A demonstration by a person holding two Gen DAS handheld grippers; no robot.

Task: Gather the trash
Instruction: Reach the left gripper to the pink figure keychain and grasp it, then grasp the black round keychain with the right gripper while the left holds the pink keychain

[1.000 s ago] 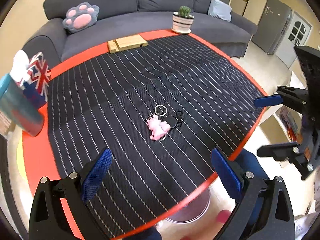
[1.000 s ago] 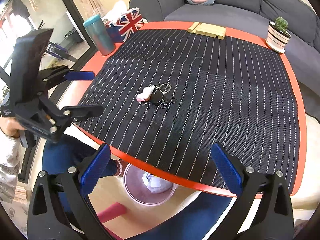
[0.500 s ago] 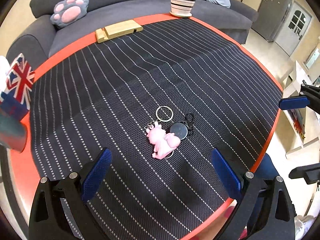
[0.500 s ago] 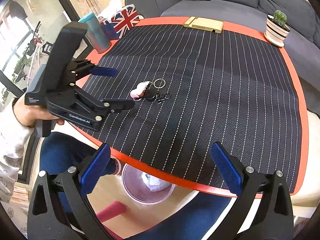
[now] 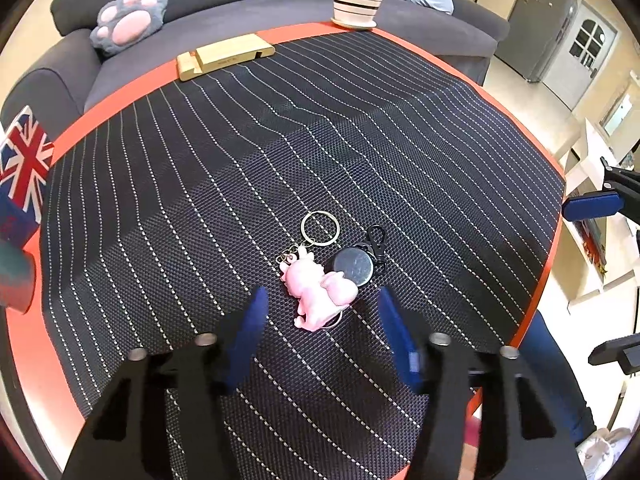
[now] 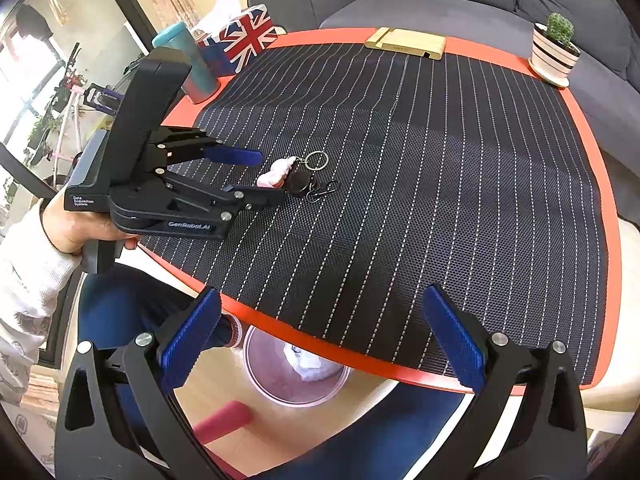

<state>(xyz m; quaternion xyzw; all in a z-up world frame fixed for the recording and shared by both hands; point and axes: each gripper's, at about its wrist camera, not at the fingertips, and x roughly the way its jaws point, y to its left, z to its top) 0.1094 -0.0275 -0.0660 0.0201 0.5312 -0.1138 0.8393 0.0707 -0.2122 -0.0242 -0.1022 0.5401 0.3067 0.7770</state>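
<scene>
as its jaws close, the left gripper [image 5: 320, 304] flanks the pink keychain [image 5: 318, 290], ungrasped.

One keychain [image 5: 320, 284], one cactus pot [image 5: 357, 0], two claws [image 5: 320, 304].

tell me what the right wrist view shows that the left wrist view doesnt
Only the right wrist view: the bin on the floor under the table edge, paper inside, the hand holding the left gripper, and the whole teal tumbler.

Only the left wrist view: a grey fridge and white door.

Both: the pink keychain, the wooden stand, the cactus pot, the paw cushion.
</scene>
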